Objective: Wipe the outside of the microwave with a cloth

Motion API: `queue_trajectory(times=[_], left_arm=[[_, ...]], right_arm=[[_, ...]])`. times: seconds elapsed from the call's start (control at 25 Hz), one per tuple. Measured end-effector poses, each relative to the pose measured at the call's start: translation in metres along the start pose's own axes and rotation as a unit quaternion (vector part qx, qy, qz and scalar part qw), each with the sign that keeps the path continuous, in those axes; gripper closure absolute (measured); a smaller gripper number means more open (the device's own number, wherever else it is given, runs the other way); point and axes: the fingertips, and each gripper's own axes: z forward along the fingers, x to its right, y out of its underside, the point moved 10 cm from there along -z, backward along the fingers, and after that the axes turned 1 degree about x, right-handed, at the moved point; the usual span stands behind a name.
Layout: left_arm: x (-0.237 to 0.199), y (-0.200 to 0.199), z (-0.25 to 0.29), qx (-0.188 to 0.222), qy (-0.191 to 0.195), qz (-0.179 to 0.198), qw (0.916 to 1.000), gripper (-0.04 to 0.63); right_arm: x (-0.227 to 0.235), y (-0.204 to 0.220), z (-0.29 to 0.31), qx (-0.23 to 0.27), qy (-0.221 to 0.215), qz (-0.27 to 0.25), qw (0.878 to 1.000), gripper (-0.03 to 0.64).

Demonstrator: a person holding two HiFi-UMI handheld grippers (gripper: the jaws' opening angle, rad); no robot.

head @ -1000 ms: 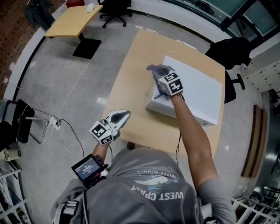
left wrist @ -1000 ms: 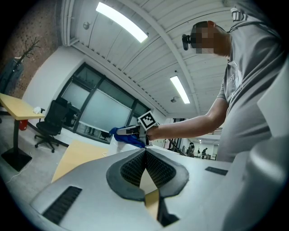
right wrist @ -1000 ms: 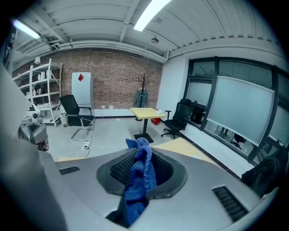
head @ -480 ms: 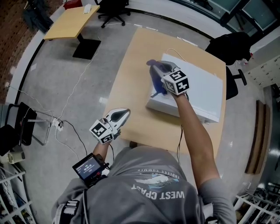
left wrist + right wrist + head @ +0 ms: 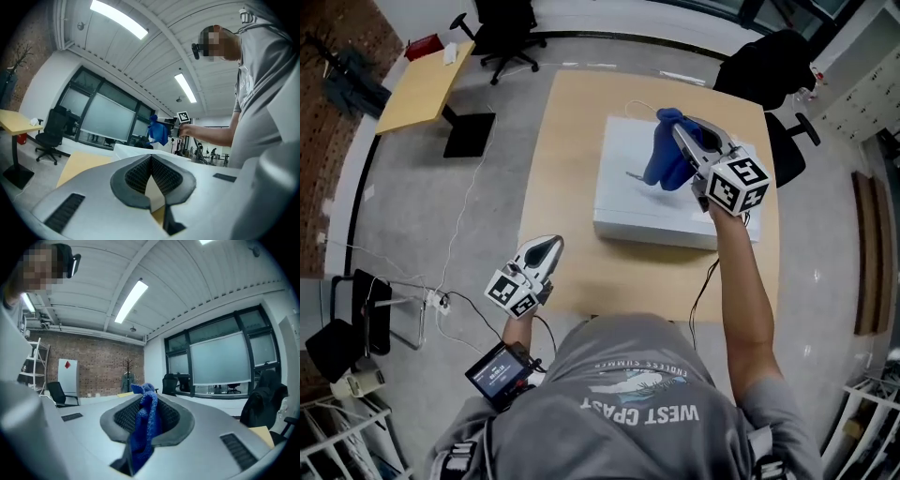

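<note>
Pinching the blue cloth [image 5: 664, 157] between the closed-in fingers of the right gripper [image 5: 682, 129], with the cloth dangling in the air over the top of the white microwave [image 5: 628, 202] and apparently not touching it. Sitting toward the right side of the wooden counter [image 5: 558, 159], that microwave (only its top panel showing clearly from the head view). Holding the left gripper [image 5: 546, 246] off the counter's near left edge, well apart from the microwave, its fingers pressed together on nothing. Reading the step in hand as a carry toward the next patch to wipe, with the cloth held clear of the casing rather than rubbing it. Calling next, most likely, for bringing the cloth down flat onto the top or a side wall and dragging it across with steady pressure. Needing a firm enough pinch to stop the cloth slipping out, and possibly steadying the casing with the idle left gripper.
</note>
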Motion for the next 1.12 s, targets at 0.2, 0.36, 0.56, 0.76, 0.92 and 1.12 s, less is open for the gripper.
queue_trajectory(times=[0.2,0.36,0.56,0.76,0.92,1.12], left_arm=[[0.013,-0.006,0.026,0.0,-0.018,0.006,0.9998,0.574],[0.024,-0.009,0.04,-0.008,-0.03,0.01,0.9995,0.574],[0.043,-0.01,0.06,-0.03,-0.045,0.013,0.9985,0.573],[0.06,-0.011,0.08,-0.045,-0.055,0.01,0.9974,0.573],[0.071,-0.006,0.094,-0.054,-0.064,0.009,0.9964,0.573],[0.084,0.0,0.108,-0.063,-0.077,0.007,0.995,0.572]], right_arm=[[0.069,-0.009,-0.087,0.029,0.068,0.01,0.997,0.548],[0.123,0.005,-0.153,0.028,0.135,0.024,0.99,0.548],[0.177,0.039,-0.207,0.006,0.184,0.044,0.982,0.548],[0.205,0.081,-0.225,-0.022,0.186,0.068,0.98,0.548],[0.218,0.119,-0.231,-0.041,0.174,0.092,0.98,0.548],[0.226,0.158,-0.235,-0.06,0.155,0.12,0.979,0.548]])
